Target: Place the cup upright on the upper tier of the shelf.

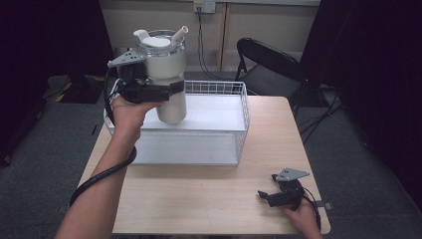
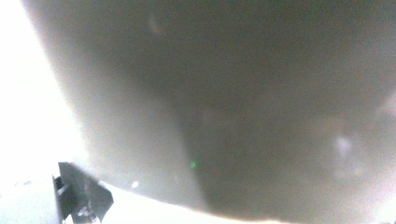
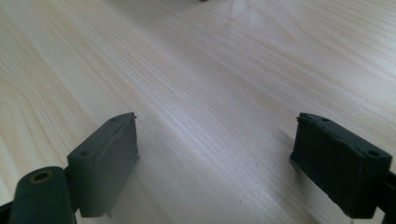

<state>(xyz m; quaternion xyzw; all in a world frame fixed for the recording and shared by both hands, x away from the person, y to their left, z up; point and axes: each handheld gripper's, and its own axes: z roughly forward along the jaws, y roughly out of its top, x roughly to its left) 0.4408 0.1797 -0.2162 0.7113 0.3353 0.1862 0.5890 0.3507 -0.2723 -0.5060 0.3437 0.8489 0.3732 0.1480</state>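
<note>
A cream-white tumbler (image 1: pixel 168 74) with a clear lid and a straw hangs upright above the left side of a white wire basket (image 1: pixel 241 117). My left gripper (image 1: pixel 171 89) is shut on the tumbler's body, held up by the person's left hand. In the left gripper view the tumbler's wall (image 2: pixel 243 107) is a blurred grey-white mass right in front of the camera, with one black jaw at the lower left. My right gripper (image 1: pixel 266 190) rests low over the table's near right corner, open, with bare wood between its fingers (image 3: pixel 107 158).
The light wooden table (image 1: pixel 209 199) carries the basket at its far half. A black folding chair (image 1: pixel 268 64) stands behind the table's far right corner. Dark curtains flank both sides, and cables run along the floor at right.
</note>
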